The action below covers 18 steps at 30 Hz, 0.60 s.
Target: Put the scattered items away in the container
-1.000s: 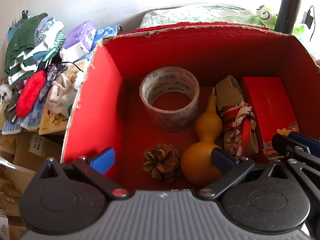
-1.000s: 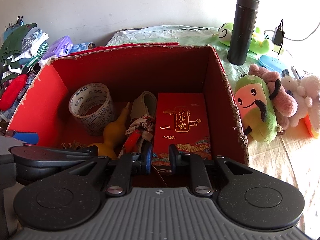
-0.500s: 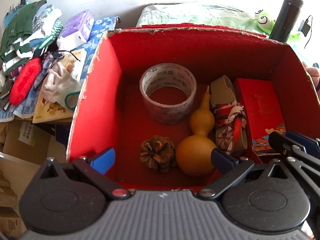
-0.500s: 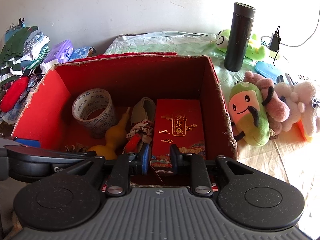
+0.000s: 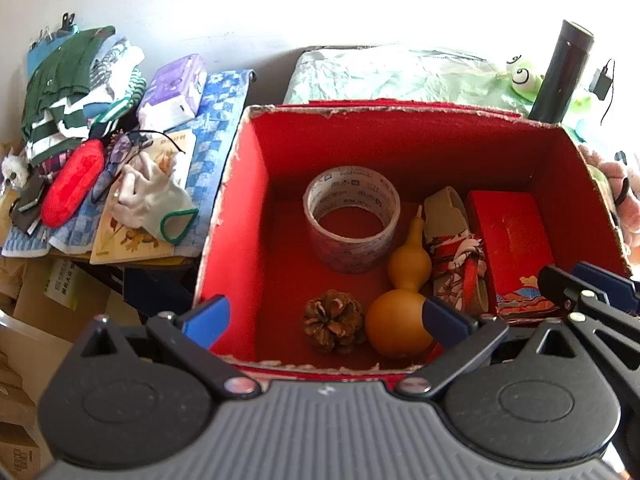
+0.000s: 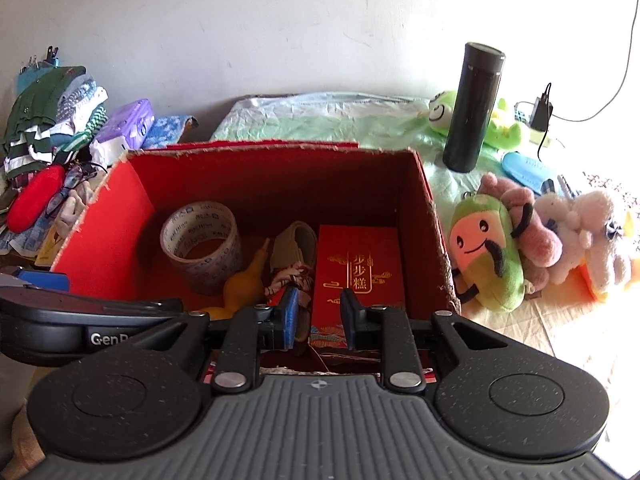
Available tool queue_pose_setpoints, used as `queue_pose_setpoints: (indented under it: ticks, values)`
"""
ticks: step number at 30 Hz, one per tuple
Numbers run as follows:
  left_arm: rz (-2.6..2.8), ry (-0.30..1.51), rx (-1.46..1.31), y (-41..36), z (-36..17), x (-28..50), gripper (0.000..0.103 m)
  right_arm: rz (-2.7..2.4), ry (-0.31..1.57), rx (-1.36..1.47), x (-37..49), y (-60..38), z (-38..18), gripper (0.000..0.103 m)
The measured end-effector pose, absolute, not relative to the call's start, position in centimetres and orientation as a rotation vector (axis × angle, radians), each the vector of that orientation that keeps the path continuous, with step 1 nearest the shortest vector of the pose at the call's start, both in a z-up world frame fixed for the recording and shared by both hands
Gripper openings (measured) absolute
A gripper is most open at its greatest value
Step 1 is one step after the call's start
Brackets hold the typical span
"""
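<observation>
Both wrist views look steeply down (close) into the red box [image 5: 240, 216].

Red box [image 6: 420, 200] on green sheet [image 6: 340, 120]

White wall [image 6: 280, 20] behind; bright glare right.
</observation>
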<state>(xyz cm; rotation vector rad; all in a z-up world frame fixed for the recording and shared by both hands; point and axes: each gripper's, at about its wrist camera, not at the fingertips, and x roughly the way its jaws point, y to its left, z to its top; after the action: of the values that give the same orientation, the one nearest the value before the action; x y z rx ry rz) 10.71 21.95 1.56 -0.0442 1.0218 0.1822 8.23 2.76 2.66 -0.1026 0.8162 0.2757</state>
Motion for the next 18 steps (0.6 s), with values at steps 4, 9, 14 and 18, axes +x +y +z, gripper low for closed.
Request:
queue_pose_setpoints:
  ticks: [4, 9, 14, 18]
  values:
    - [0.176, 1.017, -0.048, 21.9, 1.9, 10.1, 0.102, 0.269, 0.809, -0.103, 7.6, 2.7, 2.9, 0.025]
    - [0.169, 1.011, -0.034, 21.3, 2.1, 9.2, 0.102, 0.258, 0.804, -0.097, 6.8, 2.2, 3.0, 0.026]
    - [0.197, 0.993, -0.019, 20.8, 2.6, 8.2, 0.102, 0.275, 0.798, -0.084, 6.2, 1.7, 3.2, 0.027]
    - [0.237, 0.986, -0.033, 20.5, 3.0, 7.5, 0.102, 0.307, 0.785, -0.083, 5.7, 1.3, 3.5, 0.028]
